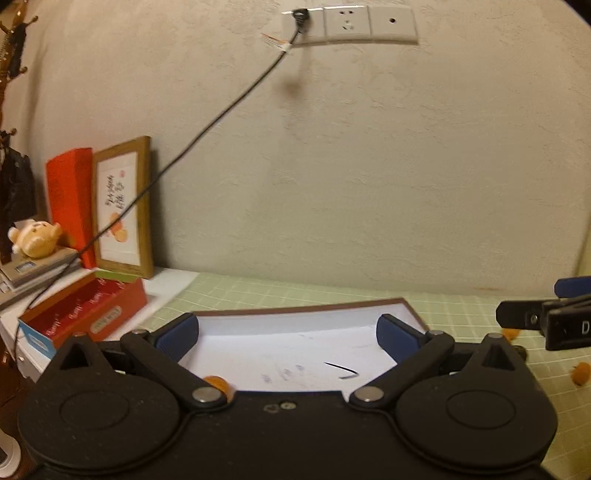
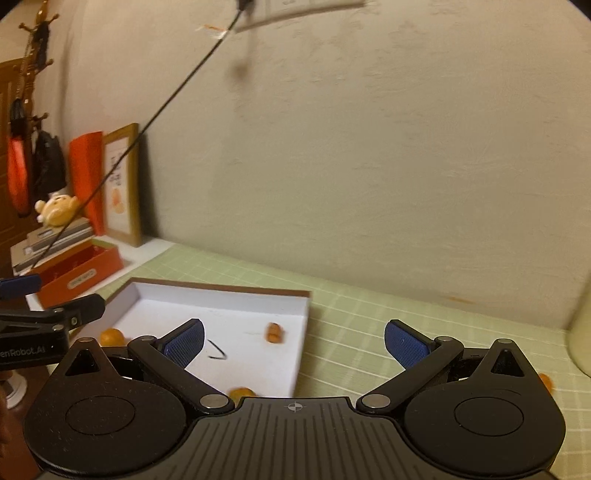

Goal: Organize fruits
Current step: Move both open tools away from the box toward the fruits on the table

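Observation:
A shallow white box (image 1: 280, 343) (image 2: 229, 314) with a brown rim lies on the green checked mat. Small orange fruits sit inside it: one (image 2: 275, 333) near its right wall, one (image 2: 112, 336) at its left, one (image 2: 242, 392) at its near edge, and one (image 1: 218, 384) close under my left gripper. More orange fruits (image 1: 580, 373) (image 2: 546, 381) lie loose on the mat to the right. My left gripper (image 1: 288, 334) is open over the box with nothing between its fingers. My right gripper (image 2: 293, 343) is open above the box's right edge, also empty.
A red box (image 1: 88, 314), a framed picture (image 1: 123, 206), a plush toy (image 1: 35, 238) and stacked items crowd the back left. A black cable (image 1: 207, 125) runs from the wall socket (image 1: 347, 22) down to them. A pale object (image 2: 581, 332) stands at the right.

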Action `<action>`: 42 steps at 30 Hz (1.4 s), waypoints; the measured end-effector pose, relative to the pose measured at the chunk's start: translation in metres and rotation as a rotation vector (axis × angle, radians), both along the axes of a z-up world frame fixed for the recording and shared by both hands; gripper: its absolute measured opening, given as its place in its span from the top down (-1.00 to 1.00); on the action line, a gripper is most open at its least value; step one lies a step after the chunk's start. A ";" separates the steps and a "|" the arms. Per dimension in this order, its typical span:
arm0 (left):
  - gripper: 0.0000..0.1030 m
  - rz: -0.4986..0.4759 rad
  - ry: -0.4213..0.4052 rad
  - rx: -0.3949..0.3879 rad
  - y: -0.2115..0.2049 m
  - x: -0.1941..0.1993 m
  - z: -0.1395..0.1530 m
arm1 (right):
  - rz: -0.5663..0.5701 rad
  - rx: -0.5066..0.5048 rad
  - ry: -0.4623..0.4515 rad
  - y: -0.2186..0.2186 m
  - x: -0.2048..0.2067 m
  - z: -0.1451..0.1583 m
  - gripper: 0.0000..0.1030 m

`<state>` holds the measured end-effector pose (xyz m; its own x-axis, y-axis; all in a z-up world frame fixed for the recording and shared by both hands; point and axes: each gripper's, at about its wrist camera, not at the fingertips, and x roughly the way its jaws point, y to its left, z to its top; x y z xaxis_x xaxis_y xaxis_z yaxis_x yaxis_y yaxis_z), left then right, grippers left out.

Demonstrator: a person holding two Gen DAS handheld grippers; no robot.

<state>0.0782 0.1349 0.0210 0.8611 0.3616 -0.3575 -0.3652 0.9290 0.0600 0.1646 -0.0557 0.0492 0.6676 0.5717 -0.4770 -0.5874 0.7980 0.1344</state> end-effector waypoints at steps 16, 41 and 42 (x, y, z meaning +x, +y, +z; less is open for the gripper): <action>-0.88 -0.166 0.029 -0.025 -0.066 0.028 -0.015 | -0.107 -0.104 0.066 -0.089 0.002 -0.009 -0.99; -0.73 -0.372 0.151 -0.012 -0.142 0.070 -0.062 | -0.285 -0.206 0.158 -0.159 0.016 -0.077 -0.45; -0.71 -0.381 0.163 -0.009 -0.146 0.073 -0.064 | -0.287 -0.202 0.152 -0.160 0.016 -0.077 -0.44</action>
<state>0.1516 -0.0107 -0.0433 0.8644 0.0246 -0.5022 0.0183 0.9966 0.0802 0.1806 -0.2153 -0.0283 0.6994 0.2562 -0.6672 -0.3220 0.9464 0.0258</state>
